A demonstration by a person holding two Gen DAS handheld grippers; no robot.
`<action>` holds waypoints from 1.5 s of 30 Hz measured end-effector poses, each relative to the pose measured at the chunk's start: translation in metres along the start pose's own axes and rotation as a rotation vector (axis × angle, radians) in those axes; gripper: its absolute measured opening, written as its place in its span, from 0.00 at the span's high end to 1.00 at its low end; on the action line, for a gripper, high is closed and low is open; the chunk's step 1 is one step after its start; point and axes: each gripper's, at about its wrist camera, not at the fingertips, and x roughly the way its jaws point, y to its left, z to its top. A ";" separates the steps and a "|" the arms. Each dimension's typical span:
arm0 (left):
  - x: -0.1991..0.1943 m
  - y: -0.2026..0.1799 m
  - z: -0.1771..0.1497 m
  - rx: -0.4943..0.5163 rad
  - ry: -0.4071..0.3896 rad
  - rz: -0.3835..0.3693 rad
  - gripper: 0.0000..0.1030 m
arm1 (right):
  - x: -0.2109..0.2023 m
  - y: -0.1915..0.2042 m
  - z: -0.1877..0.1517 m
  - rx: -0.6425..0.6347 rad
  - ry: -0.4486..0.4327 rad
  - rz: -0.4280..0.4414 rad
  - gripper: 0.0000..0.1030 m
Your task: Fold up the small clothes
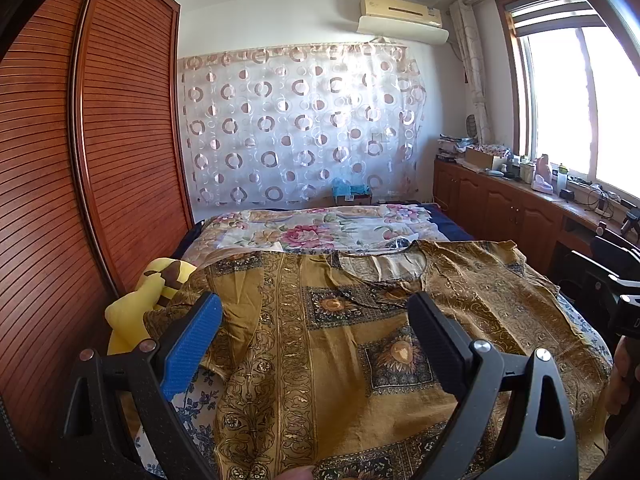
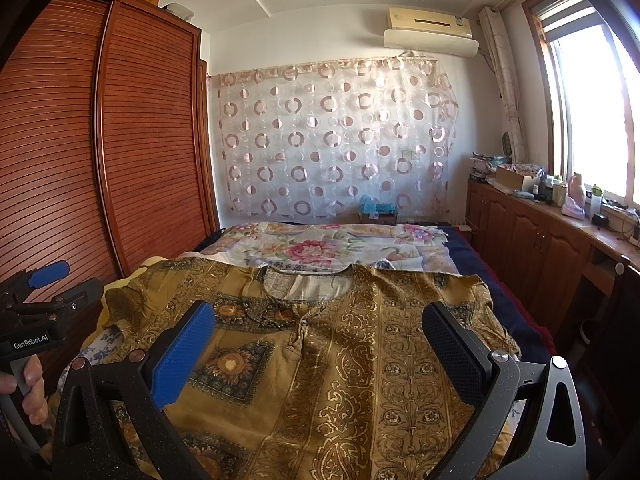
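Observation:
A mustard-gold patterned top lies spread flat on the bed, neckline toward the far end, short sleeves out to both sides. My left gripper hovers open above its left half, nothing between the fingers. My right gripper hangs open over the chest and right half, also holding nothing. The left gripper shows at the left edge of the right wrist view, held by a hand. Part of the right gripper shows at the right edge of the left wrist view.
A floral quilt covers the far part of the bed. A yellow plush toy lies by the wooden slatted wardrobe on the left. Wooden cabinets with clutter run under the window on the right.

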 end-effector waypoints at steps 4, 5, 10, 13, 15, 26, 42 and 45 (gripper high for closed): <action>-0.001 -0.001 0.000 -0.001 -0.002 -0.001 0.08 | -0.001 0.000 0.000 -0.002 -0.003 0.003 0.00; -0.001 -0.001 0.000 -0.001 -0.003 0.000 0.08 | -0.001 0.001 -0.001 -0.003 -0.004 0.004 0.00; 0.001 -0.003 0.000 -0.007 0.005 -0.004 0.08 | 0.002 -0.001 -0.002 -0.003 -0.001 0.007 0.00; 0.009 -0.002 -0.007 -0.010 0.024 -0.001 0.08 | 0.009 -0.003 -0.006 -0.001 0.015 0.020 0.00; 0.018 0.001 -0.011 -0.007 0.042 0.007 0.08 | 0.019 -0.003 -0.009 0.000 0.044 0.035 0.00; 0.058 0.047 -0.041 -0.004 0.137 0.041 0.08 | 0.093 0.005 -0.025 -0.063 0.251 0.071 0.00; 0.095 0.153 -0.069 -0.094 0.284 0.036 0.08 | 0.118 0.015 -0.031 -0.112 0.384 0.098 0.00; 0.110 0.161 -0.078 -0.109 0.330 0.000 0.16 | 0.118 0.013 -0.033 -0.106 0.386 0.114 0.00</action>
